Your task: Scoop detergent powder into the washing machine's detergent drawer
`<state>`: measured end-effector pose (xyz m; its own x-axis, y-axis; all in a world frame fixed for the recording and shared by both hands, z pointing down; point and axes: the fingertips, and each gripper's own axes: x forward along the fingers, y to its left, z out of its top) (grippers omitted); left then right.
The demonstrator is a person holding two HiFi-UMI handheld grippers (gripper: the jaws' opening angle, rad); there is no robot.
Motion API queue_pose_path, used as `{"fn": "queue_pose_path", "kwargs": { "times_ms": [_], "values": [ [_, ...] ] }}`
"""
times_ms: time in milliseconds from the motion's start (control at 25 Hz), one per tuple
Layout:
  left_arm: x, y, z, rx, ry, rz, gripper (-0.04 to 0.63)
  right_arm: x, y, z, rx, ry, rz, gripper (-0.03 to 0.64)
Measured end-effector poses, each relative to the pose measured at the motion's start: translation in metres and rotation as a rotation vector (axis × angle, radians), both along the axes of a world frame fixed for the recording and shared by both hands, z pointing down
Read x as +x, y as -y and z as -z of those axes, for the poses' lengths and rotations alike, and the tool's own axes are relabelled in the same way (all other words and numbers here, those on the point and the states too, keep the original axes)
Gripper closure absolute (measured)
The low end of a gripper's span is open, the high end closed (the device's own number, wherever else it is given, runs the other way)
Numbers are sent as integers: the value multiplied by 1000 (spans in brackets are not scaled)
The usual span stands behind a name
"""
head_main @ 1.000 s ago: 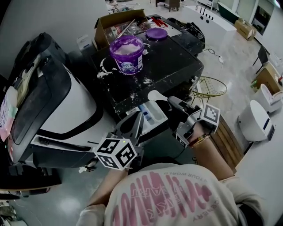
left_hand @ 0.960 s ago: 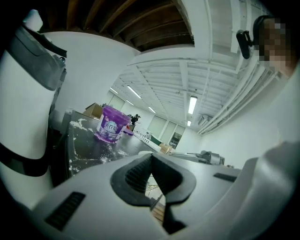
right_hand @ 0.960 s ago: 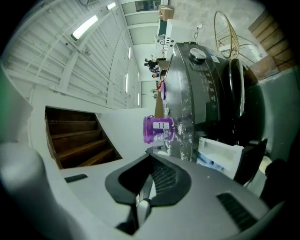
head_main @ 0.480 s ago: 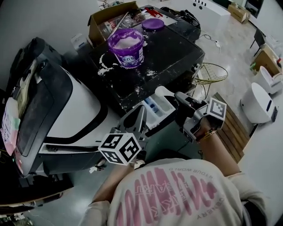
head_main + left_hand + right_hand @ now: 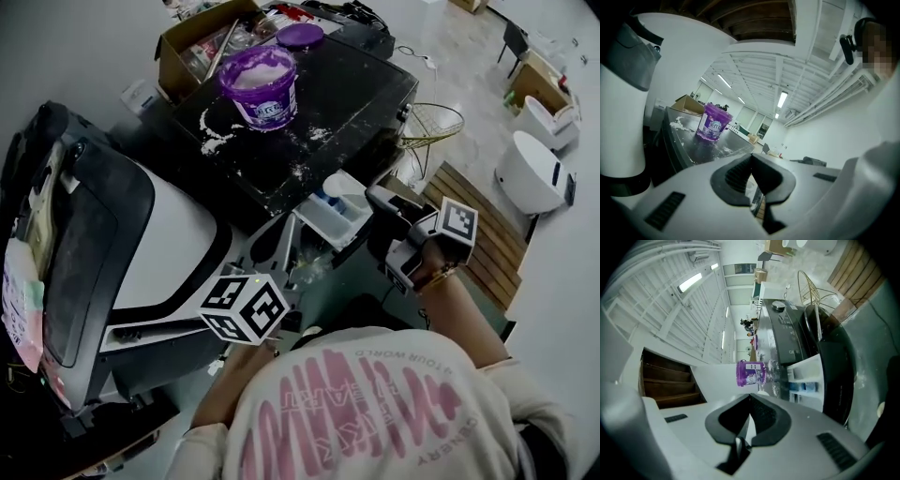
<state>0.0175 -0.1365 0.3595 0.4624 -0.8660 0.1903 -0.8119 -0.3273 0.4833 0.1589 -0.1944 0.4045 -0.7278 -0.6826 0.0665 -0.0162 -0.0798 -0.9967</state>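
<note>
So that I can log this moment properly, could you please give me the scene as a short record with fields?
tub: purple detergent tub, lid off, white powder inside, standing on the black washer top
lid: purple lid, lying on the washer top beyond the tub
spill: loose white powder scattered on the top around the tub
drawer: detergent drawer, pulled out
left gripper: jaws together, near the drawer
right gripper: jaws together, facing the drawer and the tub
</note>
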Motion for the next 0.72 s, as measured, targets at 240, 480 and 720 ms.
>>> {"fn": "queue_pose_path", "kwargs": {
  "times_ms": [240,480,720],
  "values": [
    [-7,-16,-6,-7,-25,-63,594,-4,-26,-6,15,-60,-51,617],
    [-17,-31,-15,-14,-38,-91,594,-2,-46,-22,-4,-109,-92,617],
    [-28,-39,-34,-62,-59,-75,594,-1,-49,-46,-49,-201,-89,617]
  ]
}}
